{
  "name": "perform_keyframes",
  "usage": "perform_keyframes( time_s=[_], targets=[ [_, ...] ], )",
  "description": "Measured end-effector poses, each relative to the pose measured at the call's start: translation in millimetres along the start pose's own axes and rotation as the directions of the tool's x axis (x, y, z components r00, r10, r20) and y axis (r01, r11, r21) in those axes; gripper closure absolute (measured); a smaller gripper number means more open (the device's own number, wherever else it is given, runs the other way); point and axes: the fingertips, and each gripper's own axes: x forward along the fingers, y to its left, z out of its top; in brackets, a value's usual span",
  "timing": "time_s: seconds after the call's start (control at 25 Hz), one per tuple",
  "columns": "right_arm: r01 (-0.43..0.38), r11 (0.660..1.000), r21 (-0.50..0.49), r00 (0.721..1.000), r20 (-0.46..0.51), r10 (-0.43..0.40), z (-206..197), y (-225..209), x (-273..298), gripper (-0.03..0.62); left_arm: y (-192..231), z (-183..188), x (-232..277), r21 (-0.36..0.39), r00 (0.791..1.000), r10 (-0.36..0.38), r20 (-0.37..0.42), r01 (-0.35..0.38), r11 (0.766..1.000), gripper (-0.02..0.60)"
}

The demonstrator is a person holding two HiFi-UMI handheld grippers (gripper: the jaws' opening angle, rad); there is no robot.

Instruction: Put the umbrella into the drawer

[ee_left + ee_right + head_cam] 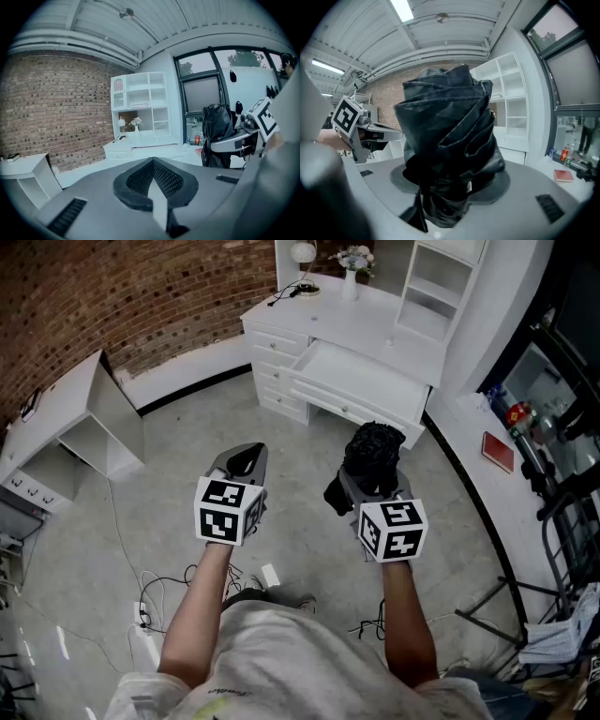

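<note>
The right gripper (367,486) was clamped on a folded black fabric umbrella (450,136), its jaws set wide to take the bundle. The crumpled folds stood up from between the grey jaws and filled most of the right gripper view, and a loose dark strap hung down at the lower left of the bundle. In the head view the umbrella rose as a black lump just ahead of that gripper's marker cube (394,529), above the pale grey floor (187,446) and well short of the furniture.

The left gripper (246,461) was clenched on nothing – its black meshed pads met along one seam in the left gripper view. It touched no object.

Both bare forearms reached forward from the person's body, roughly parallel, with the two grippers side by side and tipped a little downward. The left one sat slightly farther from the desk than the right.

Ahead of them stood a white wooden desk (319,306) with a shelf unit, and its wide shallow white drawer (361,381) was pulled out – open toward the person. The umbrella was not in it. A red brick wall (141,287) ran behind, and a white open cabinet (84,418) lay off to the left.
</note>
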Motion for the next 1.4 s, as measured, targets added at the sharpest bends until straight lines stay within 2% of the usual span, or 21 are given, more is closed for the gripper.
perform_keyframes(
  time_s=[0.32,0.48,0.92,1.4],
  targets=[
    [0.01,1.0,0.004,1.0,-0.002,-0.01,0.7,-4.1,7.0,0.341,2.4,2.3,13.3,0.018,1.0,-0.02,-0.006,0.02,1.0,0.584],
    [0.022,1.0,0.011,1.0,-0.013,-0.022,0.9,-2.1,23.5,0.341,16.7,2.1,26.0,0.014,0.999,-0.037,-0.007,0.037,0.999,0.584],
    [0.102,0.993,0.058,0.995,-0.024,-0.101,22.6,-11.1,104.2,0.341,79.5,18.9,111.4,0.024,0.99,-0.142,-0.015,0.143,0.99,0.584],
    [0.243,0.962,0.126,0.97,-0.055,-0.238,40.2,-36.0,174.2,0.341,128.3,29.4,196.1,0.046,0.96,-0.277,-0.042,0.278,0.959,0.584]
  ],
)
